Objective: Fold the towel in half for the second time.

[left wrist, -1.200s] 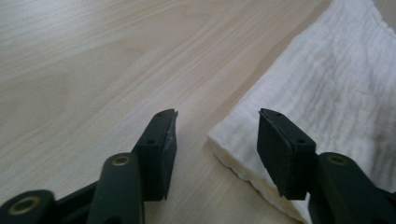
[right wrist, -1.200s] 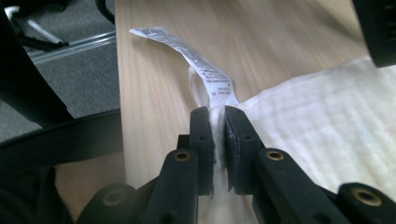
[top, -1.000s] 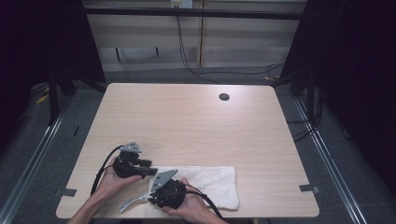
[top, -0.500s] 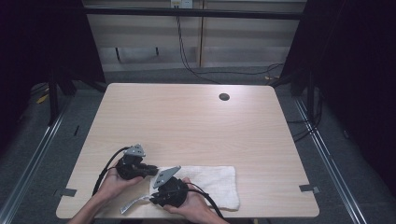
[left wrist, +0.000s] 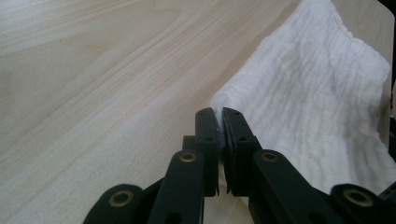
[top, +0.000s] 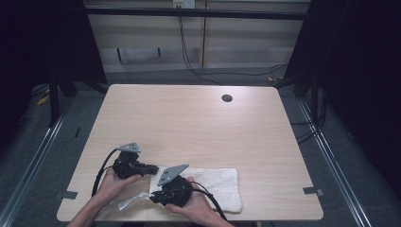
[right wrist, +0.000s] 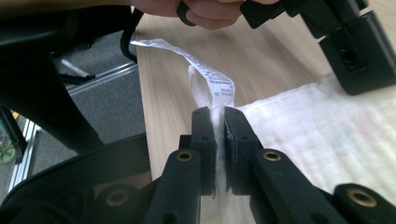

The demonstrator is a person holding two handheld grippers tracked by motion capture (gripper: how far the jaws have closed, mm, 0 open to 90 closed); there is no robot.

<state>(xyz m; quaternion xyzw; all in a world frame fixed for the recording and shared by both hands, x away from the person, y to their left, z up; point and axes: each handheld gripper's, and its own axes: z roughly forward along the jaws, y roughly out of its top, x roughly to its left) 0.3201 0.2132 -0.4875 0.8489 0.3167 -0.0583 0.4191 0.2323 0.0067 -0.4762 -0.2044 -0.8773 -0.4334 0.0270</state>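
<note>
Towel: a white towel (top: 208, 184) lies flat at the near edge of the table (top: 198, 123), right of middle, its left end lifted a little off the wood
Left gripper: the left gripper (top: 153, 167) sits at the towel's far left corner, jaws pressed together on a thin fold of the cloth; a second ago it stood a bit further left and back, since then it has slid in toward the towel
Right gripper: the right gripper (top: 152, 196) points left at the near left corner, jaws clamped on the towel's edge just under the label
Label: a white printed label (right wrist: 205, 70) stands up from the pinched corner; it reaches off toward the table's near left
Hands: both hands have edged slightly nearer the front edge than a second ago
Hole: a dark round hole (top: 227, 98) far back on the table, unchanged
</note>
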